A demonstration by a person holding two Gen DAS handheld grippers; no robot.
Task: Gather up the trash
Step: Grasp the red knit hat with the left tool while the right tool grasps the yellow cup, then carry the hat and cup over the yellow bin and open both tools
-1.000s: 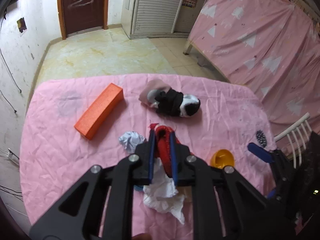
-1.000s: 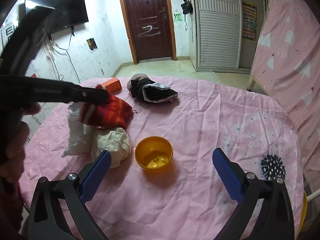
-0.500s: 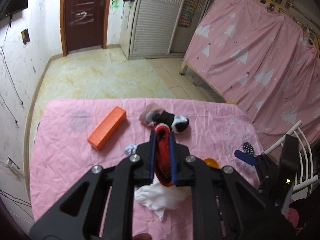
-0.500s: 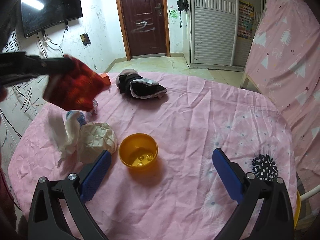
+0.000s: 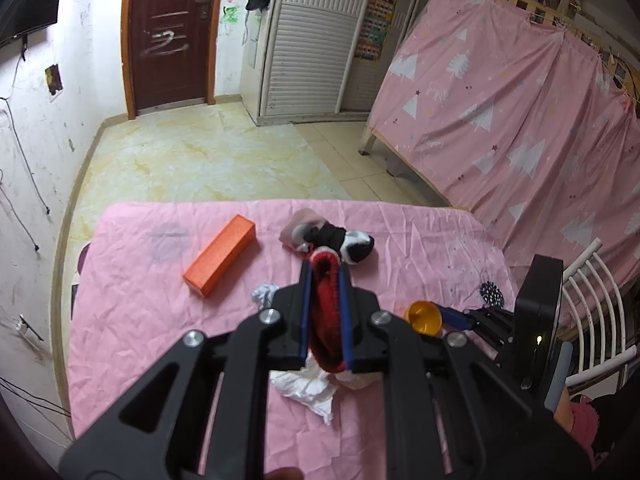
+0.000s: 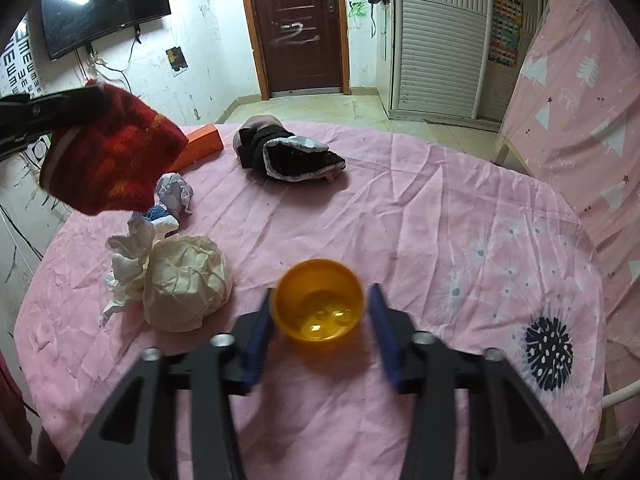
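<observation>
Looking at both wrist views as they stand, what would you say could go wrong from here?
1. The right hand-held gripper closes around the orange bowl; its round wall might slip out or tip and spill what is inside.
2. The red knitted cloth hangs from the left hand-held gripper above the crumpled tissues; it may brush and scatter them.

Pink-sheeted table [image 6: 420,216] w/ orange box [image 5: 219,255], dark cloth pile [image 6: 290,154], paper wads [image 6: 180,280], yellow bowl [image 6: 320,306].
</observation>
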